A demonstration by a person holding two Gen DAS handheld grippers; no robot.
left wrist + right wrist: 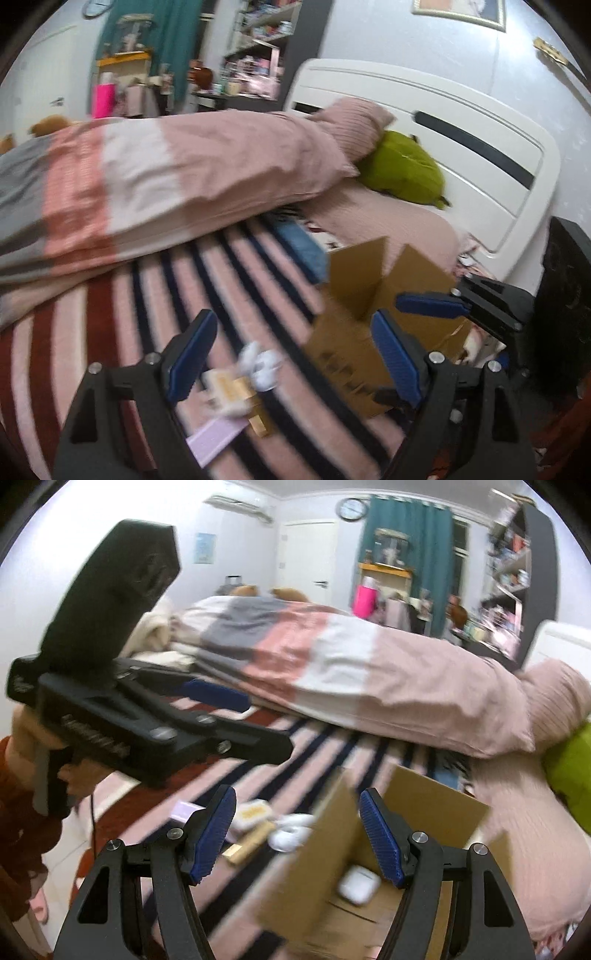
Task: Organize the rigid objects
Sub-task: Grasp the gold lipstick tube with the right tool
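Left gripper [291, 354]: two blue-padded fingers [192, 354] spread wide, nothing between the pads; small items lie below the gap on the blanket.
Right gripper [297, 845]: two fingers [382, 843] moderately apart, empty; one box flap crosses the gap.
Cardboard box [436, 801]: one, open, four flaps up, at 5 o'clock of the right wrist view; in the left wrist view at 4 o'clock.
White case [359, 888]: one, lying inside the box on its floor.
Loose items on the striped blanket [122, 321]: one white object [260, 363], blurred; one pale packet with yellow print [225, 393]; one gold-brown stick [258, 421]; one lilac flat box [216, 441], partly cut off by the left finger arm.
Hand [26, 734]: one seen, at 9 o'clock in the right wrist view, gripping the left gripper's handle; red sleeve cut off at the edge.
Bedding: one folded duvet [155, 184], one pink pillow [354, 122], one green cushion [402, 173].
Hard to make out: print on the box side, motion blur throughout.
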